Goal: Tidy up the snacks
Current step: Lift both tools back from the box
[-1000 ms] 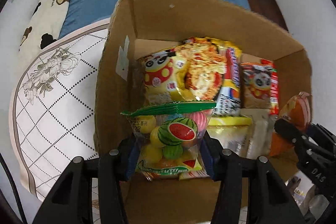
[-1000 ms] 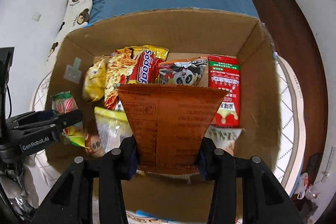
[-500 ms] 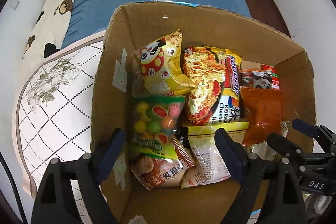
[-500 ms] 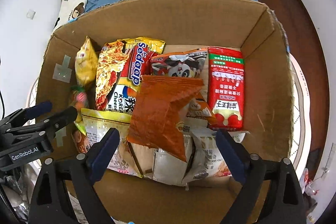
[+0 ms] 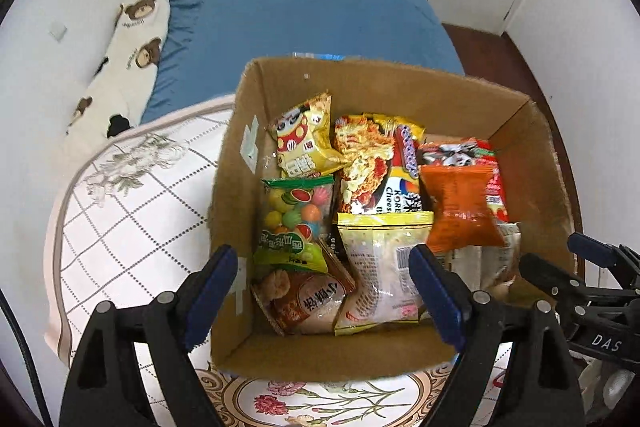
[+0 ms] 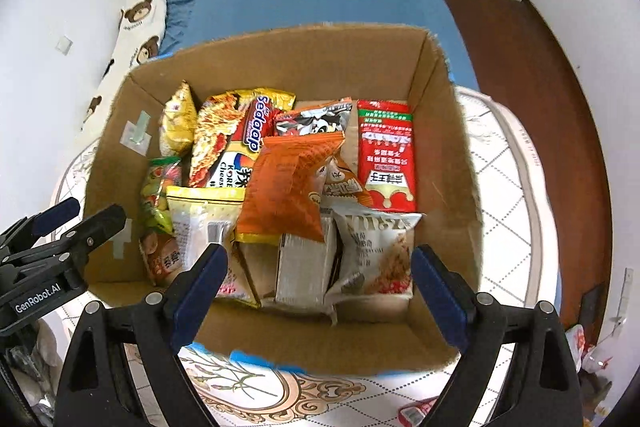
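A cardboard box (image 5: 400,83) (image 6: 280,51) stands on a round table and holds several snack packets. The fruit-candy packet (image 5: 294,223) lies at its left side, and shows edge-on in the right wrist view (image 6: 158,191). The orange packet (image 5: 460,207) (image 6: 288,187) lies on top of the others near the middle. My left gripper (image 5: 322,291) is open and empty above the box's near wall. My right gripper (image 6: 318,283) is open and empty above the near wall too. Each gripper shows in the other's view, the right one (image 5: 560,267) and the left one (image 6: 76,219).
The round table (image 5: 120,211) has a white cloth with a diamond grid. Behind the box are a blue bed (image 5: 304,19), a bear-print pillow (image 5: 124,55) and white walls. Dark wood floor (image 6: 520,67) lies to the right.
Both grippers opened and let go: the fruit-candy packet and the orange packet dropped into the box. Both grippers then pulled back and up from the box.
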